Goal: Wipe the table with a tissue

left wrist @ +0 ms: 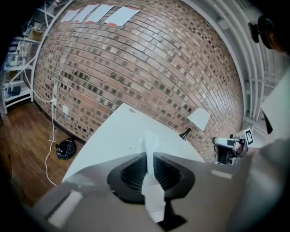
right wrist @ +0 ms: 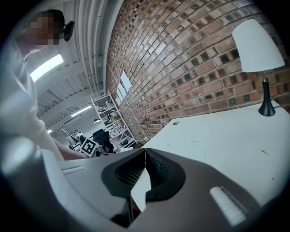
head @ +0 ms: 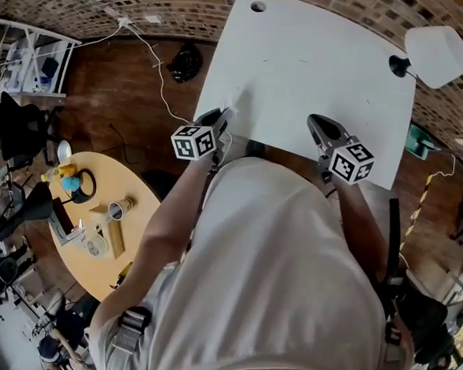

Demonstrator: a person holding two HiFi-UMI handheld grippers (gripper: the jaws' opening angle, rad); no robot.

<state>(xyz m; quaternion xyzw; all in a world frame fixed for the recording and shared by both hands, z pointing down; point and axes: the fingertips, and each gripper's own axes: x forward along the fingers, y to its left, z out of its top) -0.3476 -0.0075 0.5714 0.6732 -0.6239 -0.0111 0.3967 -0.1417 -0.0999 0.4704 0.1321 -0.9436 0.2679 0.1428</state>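
The white table (head: 301,75) lies in front of me, against a brick wall. My left gripper (head: 220,119) hovers over its near left edge. In the left gripper view that gripper (left wrist: 149,156) is shut on a white tissue (left wrist: 150,141), and a strip of it sticks up past the tips. My right gripper (head: 316,124) is over the table's near edge, right of centre. Its tips (right wrist: 145,152) meet, and nothing shows beyond them. From the left gripper's camera, the right gripper (left wrist: 222,143) appears off to the right.
A white-shaded lamp (head: 435,53) on a black base stands at the table's far right corner. A black bag (head: 186,60) and a white cable lie on the wooden floor to the left. A round wooden table (head: 140,206) with small items is at lower left.
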